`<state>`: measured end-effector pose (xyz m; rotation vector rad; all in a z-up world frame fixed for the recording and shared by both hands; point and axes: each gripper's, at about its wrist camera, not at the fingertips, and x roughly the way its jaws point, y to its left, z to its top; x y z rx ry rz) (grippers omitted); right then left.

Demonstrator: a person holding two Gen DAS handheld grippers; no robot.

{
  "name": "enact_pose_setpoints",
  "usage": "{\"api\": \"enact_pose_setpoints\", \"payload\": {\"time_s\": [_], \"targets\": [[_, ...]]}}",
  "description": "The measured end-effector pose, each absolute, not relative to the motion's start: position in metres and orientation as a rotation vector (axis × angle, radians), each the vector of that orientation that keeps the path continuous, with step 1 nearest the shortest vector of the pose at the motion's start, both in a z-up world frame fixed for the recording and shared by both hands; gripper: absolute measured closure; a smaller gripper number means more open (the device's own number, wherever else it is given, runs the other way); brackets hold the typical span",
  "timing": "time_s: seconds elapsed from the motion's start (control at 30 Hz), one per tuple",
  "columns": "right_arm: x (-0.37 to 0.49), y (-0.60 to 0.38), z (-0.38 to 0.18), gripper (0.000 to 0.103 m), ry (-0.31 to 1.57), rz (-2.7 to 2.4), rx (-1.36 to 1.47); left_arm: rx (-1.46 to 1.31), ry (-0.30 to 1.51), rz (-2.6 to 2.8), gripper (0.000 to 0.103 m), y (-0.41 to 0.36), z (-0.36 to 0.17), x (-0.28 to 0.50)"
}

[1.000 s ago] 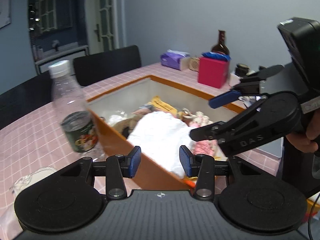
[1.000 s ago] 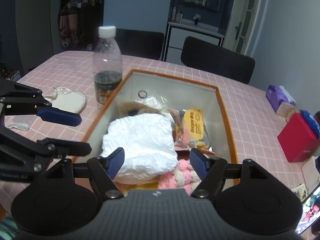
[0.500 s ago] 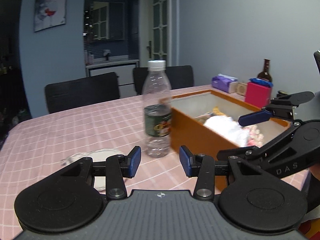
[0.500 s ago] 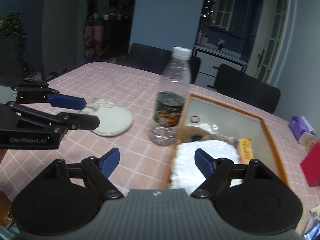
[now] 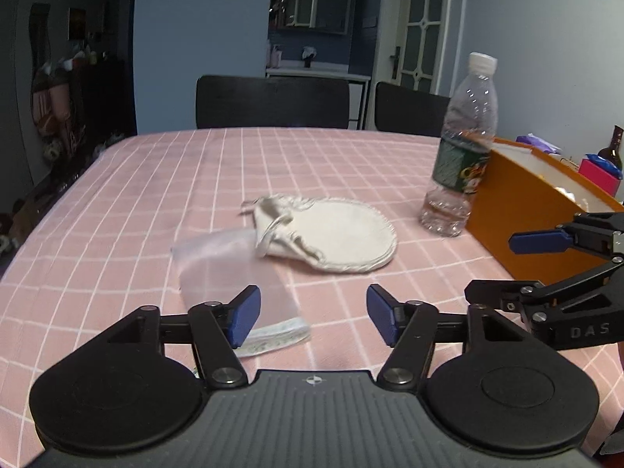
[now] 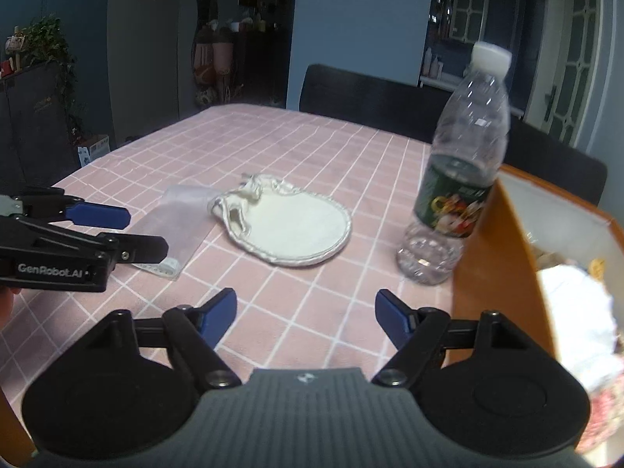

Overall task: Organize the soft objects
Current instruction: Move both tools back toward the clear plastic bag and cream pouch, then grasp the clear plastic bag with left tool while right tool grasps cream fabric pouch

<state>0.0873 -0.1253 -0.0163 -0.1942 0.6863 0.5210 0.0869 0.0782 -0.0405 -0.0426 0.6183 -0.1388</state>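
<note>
A round cream cloth pouch (image 5: 335,234) lies flat on the pink checked tablecloth, partly on a thin translucent bag (image 5: 230,269). Both show in the right wrist view too, the pouch (image 6: 292,230) and the bag (image 6: 175,226). My left gripper (image 5: 312,318) is open and empty, just short of the bag's near edge. My right gripper (image 6: 306,319) is open and empty, above bare cloth nearer than the pouch. The orange box (image 6: 503,273) at the right holds a white soft bundle (image 6: 573,312) and other soft items.
A clear plastic water bottle (image 5: 464,148) with a green label stands against the box's left wall, also in the right wrist view (image 6: 456,179). Black chairs (image 5: 273,101) stand behind the table. A red box (image 5: 600,175) and a brown bottle (image 5: 612,148) sit beyond the orange box.
Both grippers have swung left, away from the orange box and toward the pouch and bag on the cloth. The left gripper's jaws have opened wider. Nothing was picked up.
</note>
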Motion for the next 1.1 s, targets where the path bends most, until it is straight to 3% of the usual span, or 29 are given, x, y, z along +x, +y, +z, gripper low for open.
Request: {"api": "enact_pose_setpoints", "payload": {"time_s": [0.17,0.3,0.4,0.53,0.73,0.83,1.1], "targets": [[0.106,-0.110,-0.033,0.031,0.733,0.516,-0.167,-0.012,0.649,-0.095,0.019,0.092,-0.051,0.094],[0.123,-0.097,-0.035,0.023,0.739,0.533,-0.156,0.009,0.686,-0.034,0.014,0.109,-0.055,0.114],[0.140,-0.086,-0.035,0.009,0.726,0.546,-0.143,-0.039,0.727,0.030,0.014,0.128,-0.063,0.134],[0.164,-0.067,-0.043,0.003,0.714,0.577,-0.196,-0.150,0.769,0.044,0.014,0.143,-0.069,0.151],[0.188,-0.052,-0.064,0.003,0.752,0.616,-0.257,-0.138,0.793,0.030,0.015,0.130,-0.071,0.158],[0.197,-0.054,-0.072,0.014,0.800,0.636,-0.211,-0.094,0.788,0.051,0.015,0.120,-0.073,0.161],[0.190,-0.055,-0.074,0.026,0.757,0.639,-0.218,-0.036,0.765,0.061,0.020,0.108,-0.077,0.162]]}}
